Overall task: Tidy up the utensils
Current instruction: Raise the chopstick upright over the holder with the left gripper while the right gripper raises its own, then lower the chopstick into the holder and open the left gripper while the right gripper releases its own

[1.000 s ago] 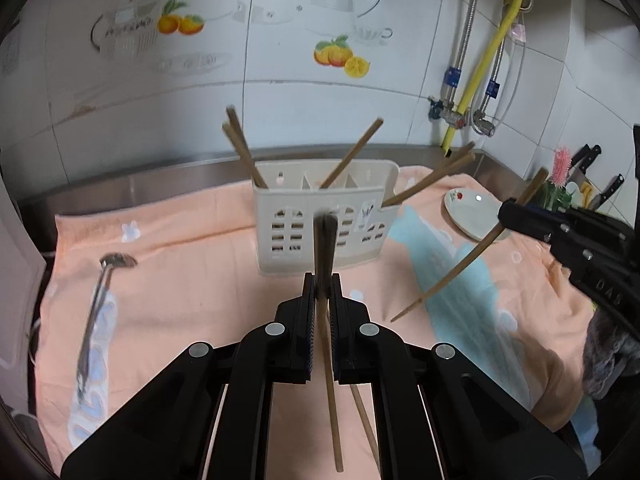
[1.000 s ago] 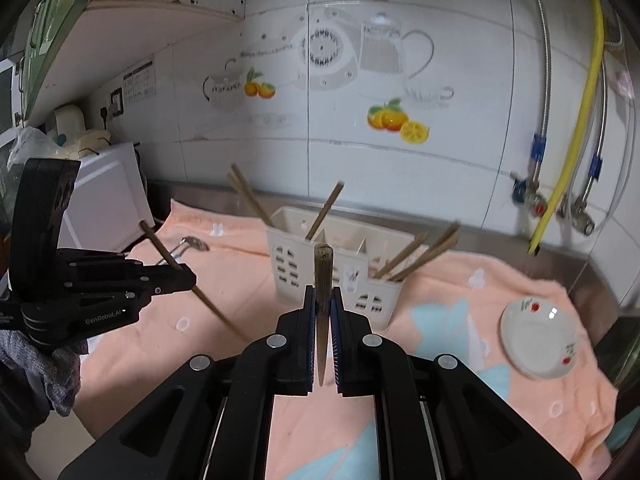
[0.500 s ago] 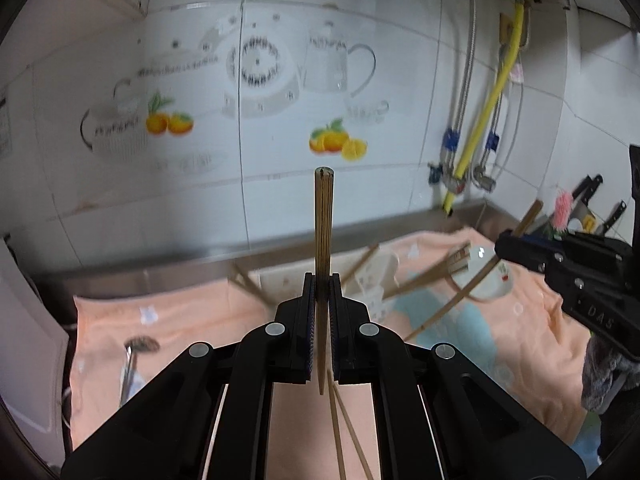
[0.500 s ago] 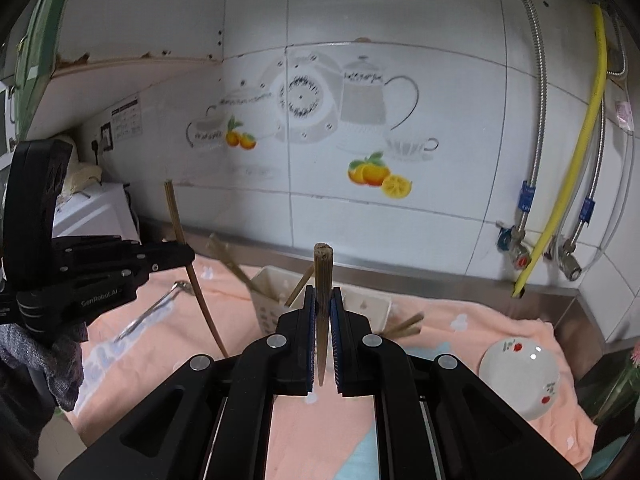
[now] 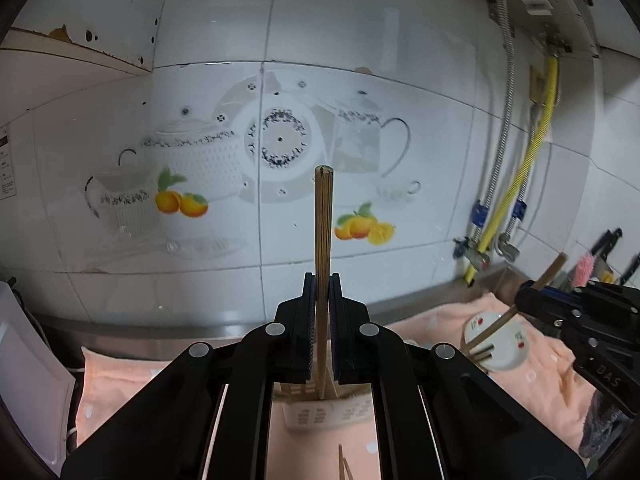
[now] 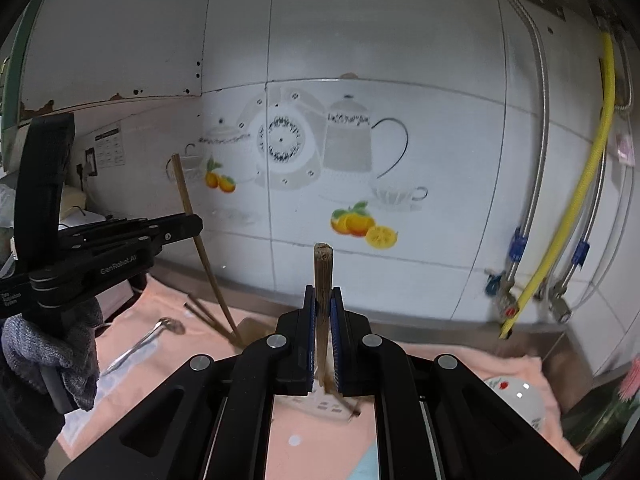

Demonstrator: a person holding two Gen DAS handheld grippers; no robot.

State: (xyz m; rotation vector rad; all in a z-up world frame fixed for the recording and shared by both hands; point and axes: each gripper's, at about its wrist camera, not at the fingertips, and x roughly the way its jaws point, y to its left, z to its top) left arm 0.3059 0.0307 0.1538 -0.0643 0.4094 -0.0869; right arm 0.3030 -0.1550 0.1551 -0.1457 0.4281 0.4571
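Observation:
My left gripper (image 5: 320, 280) is shut on a light wooden chopstick (image 5: 322, 224) held upright; it also shows at the left of the right wrist view (image 6: 188, 224). My right gripper (image 6: 322, 294) is shut on a darker chopstick (image 6: 322, 268), also upright; it shows at the right of the left wrist view (image 5: 524, 300). The white slotted utensil holder (image 5: 320, 412) stands on the peach towel, mostly hidden below both grippers, with several chopsticks in it. A metal spoon (image 6: 144, 344) lies on the towel at the left.
A small white dish (image 6: 516, 396) sits on the peach towel (image 6: 460, 356) to the right. A tiled wall (image 5: 280, 80) with pipes and a yellow hose (image 6: 568, 200) is behind. Knives (image 5: 608, 240) stand at the far right. A white appliance (image 5: 24, 360) is at the left edge.
Both grippers have tilted upward and moved nearer the holder, so their chopsticks now stand vertical over it. The holder has dropped to the bottom of both views.

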